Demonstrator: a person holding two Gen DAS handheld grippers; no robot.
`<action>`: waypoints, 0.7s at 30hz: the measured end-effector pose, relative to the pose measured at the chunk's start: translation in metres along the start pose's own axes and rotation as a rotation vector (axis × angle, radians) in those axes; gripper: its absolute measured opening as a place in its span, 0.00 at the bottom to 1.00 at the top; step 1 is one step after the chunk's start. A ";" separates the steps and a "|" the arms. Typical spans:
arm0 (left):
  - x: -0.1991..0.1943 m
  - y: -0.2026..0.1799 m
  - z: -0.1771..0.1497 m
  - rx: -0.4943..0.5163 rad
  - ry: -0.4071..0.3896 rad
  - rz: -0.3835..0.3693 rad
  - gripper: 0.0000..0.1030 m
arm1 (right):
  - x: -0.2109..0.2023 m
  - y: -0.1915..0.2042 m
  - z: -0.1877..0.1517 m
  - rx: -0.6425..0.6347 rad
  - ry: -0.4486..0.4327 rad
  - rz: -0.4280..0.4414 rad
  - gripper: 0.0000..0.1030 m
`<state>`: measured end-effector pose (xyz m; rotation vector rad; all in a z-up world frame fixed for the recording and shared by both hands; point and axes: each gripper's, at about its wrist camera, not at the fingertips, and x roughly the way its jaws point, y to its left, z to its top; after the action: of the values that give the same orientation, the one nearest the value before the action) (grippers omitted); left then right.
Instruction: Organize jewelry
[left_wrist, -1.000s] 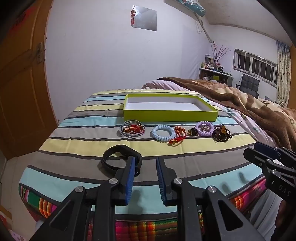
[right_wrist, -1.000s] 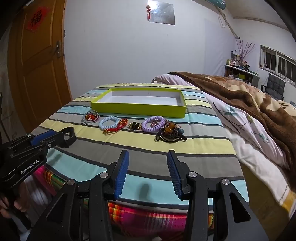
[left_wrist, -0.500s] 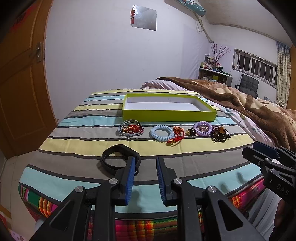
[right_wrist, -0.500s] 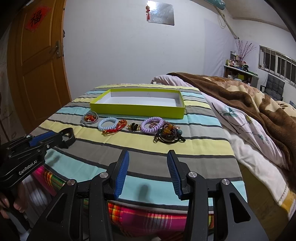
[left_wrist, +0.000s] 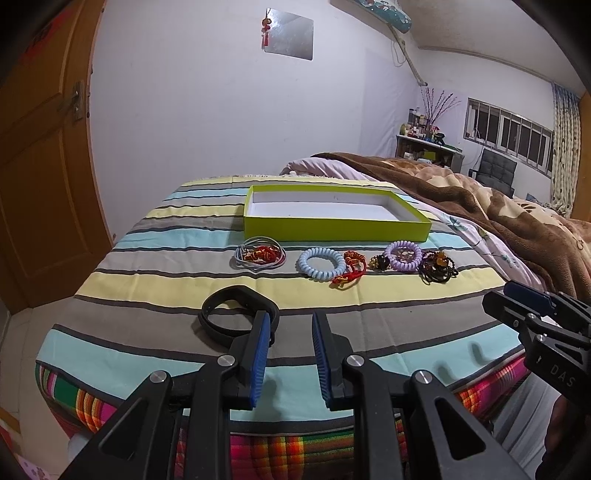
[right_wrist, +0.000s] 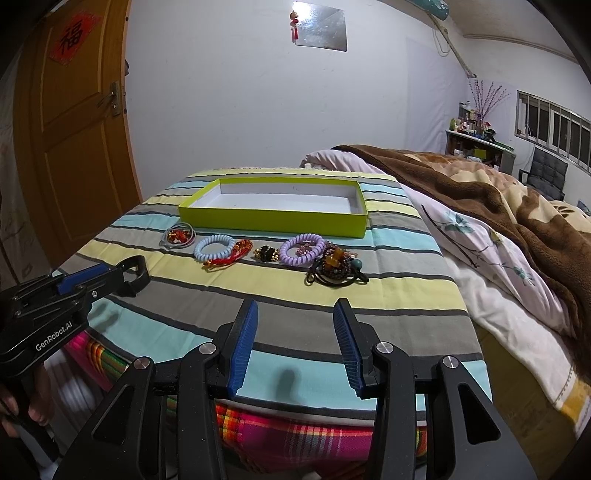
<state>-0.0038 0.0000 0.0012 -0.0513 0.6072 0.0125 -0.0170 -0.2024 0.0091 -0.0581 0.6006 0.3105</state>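
My box (left_wrist: 332, 223) is empty, all jewelry (left_wrist: 343, 260) lies on the bed (left_wrist: 155, 266) before it, and both my grippers (left_wrist: 288, 350) (right_wrist: 293, 343) are spread, holding nothing.

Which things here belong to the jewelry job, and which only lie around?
For the job: green tray, blue coil ring, purple coil ring, red cord, grey bands, dark beads, black band.

Lying about: brown blanket, chair, door.
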 end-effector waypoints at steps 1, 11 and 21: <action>0.000 0.000 0.000 -0.001 0.002 -0.001 0.22 | 0.000 0.000 0.000 0.000 0.001 0.000 0.42; -0.001 0.000 -0.001 -0.002 0.008 0.000 0.22 | -0.001 0.000 0.001 -0.002 -0.002 -0.001 0.42; -0.001 0.001 -0.002 -0.013 0.012 -0.003 0.22 | -0.002 0.000 0.002 -0.003 -0.005 -0.003 0.42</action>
<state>-0.0060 0.0008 0.0006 -0.0652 0.6185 0.0131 -0.0178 -0.2023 0.0121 -0.0610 0.5951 0.3082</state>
